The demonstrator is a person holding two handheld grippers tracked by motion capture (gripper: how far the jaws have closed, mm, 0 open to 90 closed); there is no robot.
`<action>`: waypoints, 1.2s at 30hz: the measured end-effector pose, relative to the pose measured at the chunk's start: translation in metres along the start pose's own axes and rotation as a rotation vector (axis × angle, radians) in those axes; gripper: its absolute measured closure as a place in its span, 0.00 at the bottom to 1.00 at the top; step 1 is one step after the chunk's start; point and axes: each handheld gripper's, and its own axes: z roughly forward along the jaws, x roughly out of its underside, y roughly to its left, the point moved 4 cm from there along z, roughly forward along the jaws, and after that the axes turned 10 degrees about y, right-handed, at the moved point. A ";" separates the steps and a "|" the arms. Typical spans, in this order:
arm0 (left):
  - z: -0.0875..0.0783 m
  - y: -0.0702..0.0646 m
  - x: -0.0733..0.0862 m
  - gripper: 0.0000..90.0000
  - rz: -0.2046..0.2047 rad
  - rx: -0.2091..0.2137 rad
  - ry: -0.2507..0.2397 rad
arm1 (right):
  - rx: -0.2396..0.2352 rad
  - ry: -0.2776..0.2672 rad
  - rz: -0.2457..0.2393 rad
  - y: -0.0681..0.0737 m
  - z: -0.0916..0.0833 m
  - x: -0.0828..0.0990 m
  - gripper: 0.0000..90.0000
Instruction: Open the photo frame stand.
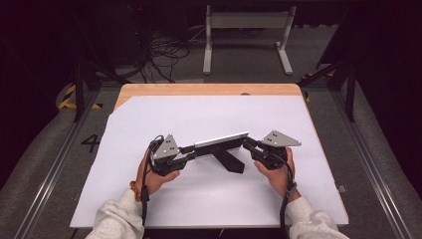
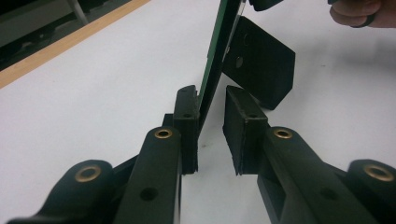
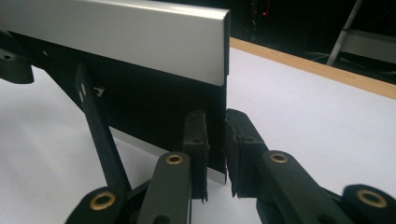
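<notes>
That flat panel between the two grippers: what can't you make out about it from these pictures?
- Far face of the panel: the high view catches just its top edge; the gripper views show its edge and back.
- Right gripper grip: in the right gripper view, black pads blend with the dark back.
- Stand foot: hidden behind a jaw there.
</notes>
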 end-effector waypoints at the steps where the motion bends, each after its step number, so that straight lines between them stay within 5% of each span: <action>1: 0.000 0.000 0.000 0.84 0.000 -0.001 0.002 | -0.001 -0.001 0.001 0.000 0.001 0.000 0.88; 16: -0.002 -0.006 -0.003 0.83 0.032 0.010 0.001 | 0.010 0.026 0.015 -0.001 0.005 -0.002 0.88; 20: -0.002 -0.007 -0.003 0.82 0.036 0.010 -0.001 | 0.059 0.038 -0.025 0.000 0.004 -0.002 0.93; 36: -0.004 -0.007 -0.004 0.83 0.040 0.006 -0.006 | 0.027 0.006 -0.045 0.009 -0.008 -0.004 1.00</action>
